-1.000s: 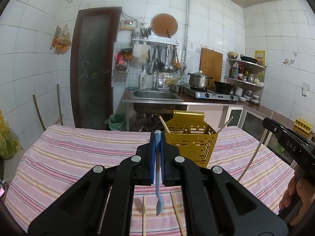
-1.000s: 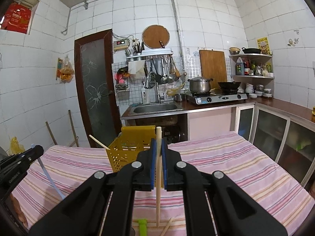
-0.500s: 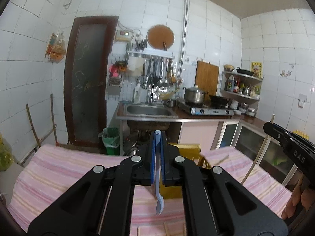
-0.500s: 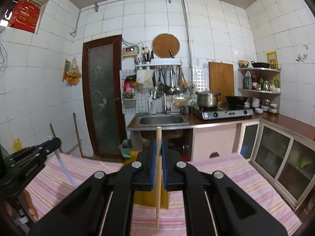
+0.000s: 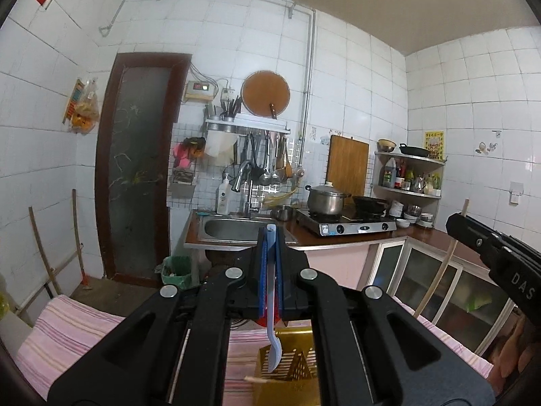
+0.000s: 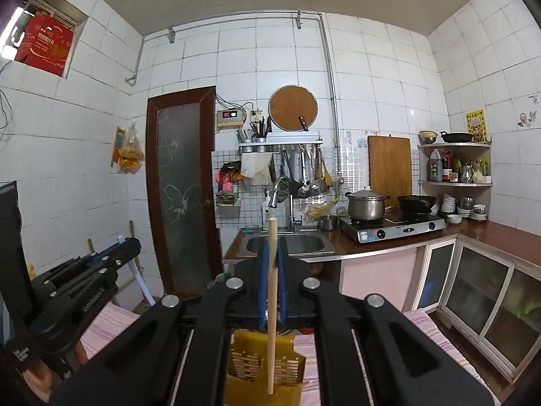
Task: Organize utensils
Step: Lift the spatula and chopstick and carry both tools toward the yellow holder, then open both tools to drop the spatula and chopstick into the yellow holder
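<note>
left gripper (image 5: 270,253) clamped on pale blue plastic spoon (image 5: 272,338), right gripper (image 6: 272,257) on wooden chopstick (image 6: 271,331); lower both vertically into slotted yellow plastic caddy (image 6: 263,368), separate compartments.

Utensils, holders and grippers, counted

Two grippers (image 5: 269,237) (image 6: 273,247); one blue spoon (image 5: 272,338); two chopsticks (image 6: 271,304) (image 5: 252,378), one lying at the single yellow caddy (image 6: 263,368); one striped cloth (image 5: 67,331).

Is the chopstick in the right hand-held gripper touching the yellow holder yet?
Cannot tell. In the right wrist view the chopstick tip overlaps the yellow holder below the right hand-held gripper, but neither contact nor gap shows plainly.
</note>
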`<state>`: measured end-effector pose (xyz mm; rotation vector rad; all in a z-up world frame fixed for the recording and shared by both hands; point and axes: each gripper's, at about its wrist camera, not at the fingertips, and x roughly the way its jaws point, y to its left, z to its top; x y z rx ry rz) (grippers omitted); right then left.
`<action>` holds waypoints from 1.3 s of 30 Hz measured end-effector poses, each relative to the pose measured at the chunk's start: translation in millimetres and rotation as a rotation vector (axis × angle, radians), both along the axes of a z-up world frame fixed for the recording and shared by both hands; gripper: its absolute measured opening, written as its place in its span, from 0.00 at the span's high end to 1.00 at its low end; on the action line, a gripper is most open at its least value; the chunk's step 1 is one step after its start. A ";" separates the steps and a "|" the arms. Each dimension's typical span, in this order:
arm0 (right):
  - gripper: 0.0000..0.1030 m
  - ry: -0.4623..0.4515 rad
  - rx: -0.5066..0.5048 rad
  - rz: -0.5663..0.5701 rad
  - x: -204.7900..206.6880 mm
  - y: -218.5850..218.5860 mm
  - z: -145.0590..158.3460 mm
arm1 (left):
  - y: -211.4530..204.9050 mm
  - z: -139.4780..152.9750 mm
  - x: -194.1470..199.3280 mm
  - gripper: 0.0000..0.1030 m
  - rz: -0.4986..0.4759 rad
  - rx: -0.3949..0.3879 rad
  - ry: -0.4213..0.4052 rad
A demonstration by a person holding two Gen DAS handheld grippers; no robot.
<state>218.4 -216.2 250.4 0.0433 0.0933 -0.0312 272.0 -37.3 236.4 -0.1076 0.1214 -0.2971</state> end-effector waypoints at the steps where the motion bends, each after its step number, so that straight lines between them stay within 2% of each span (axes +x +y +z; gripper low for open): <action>1: 0.94 0.005 -0.006 -0.005 5.7 -1.2 -2.7 | -3.0 -3.7 7.3 0.97 -0.006 -0.005 0.010; 12: 0.94 0.104 0.028 -0.025 67.6 -32.9 -56.8 | -48.0 -80.4 86.7 0.97 -0.027 0.031 0.128; 20: 0.94 0.177 0.028 -0.017 99.7 -33.1 -88.6 | -46.6 -115.5 99.6 0.97 -0.008 0.062 0.197; 23: 0.94 0.205 0.019 -0.016 107.4 -30.8 -98.6 | -39.3 -126.4 103.9 0.97 -0.002 0.055 0.255; 28: 0.93 0.266 0.026 -0.013 117.0 -35.2 -110.1 | -26.9 -122.1 93.2 0.93 0.017 0.043 0.272; 29: 0.93 0.274 0.025 -0.012 116.9 -35.5 -110.6 | -23.2 -116.6 87.5 0.86 0.016 0.030 0.271; 30: 0.91 0.289 0.022 -0.021 116.8 -37.0 -109.9 | -20.2 -112.4 82.1 0.73 0.016 0.020 0.267; 31: 0.81 0.295 0.021 -0.036 114.9 -39.3 -107.7 | -16.1 -105.9 74.6 0.63 0.020 0.014 0.256; 32: 0.62 0.294 0.025 -0.044 111.2 -41.0 -105.1 | -12.9 -101.1 67.5 0.45 0.029 0.015 0.242; 33: 0.52 0.287 0.034 -0.059 105.3 -45.2 -99.7 | -7.7 -91.7 53.8 0.34 0.045 0.017 0.205; 34: 0.44 0.276 0.041 -0.075 98.1 -49.2 -93.2 | -4.1 -84.9 43.5 0.31 0.054 0.024 0.179; 36: 0.41 0.271 0.041 -0.091 87.6 -55.0 -82.2 | 3.8 -68.6 18.8 0.20 0.074 0.050 0.133; 38: 0.26 0.258 0.043 -0.113 70.9 -59.5 -70.7 | 10.2 -57.0 0.5 0.12 0.088 0.060 0.111; 39: 0.24 0.249 0.043 -0.119 61.6 -61.1 -65.6 | 16.7 -48.2 -14.1 0.07 0.100 0.061 0.091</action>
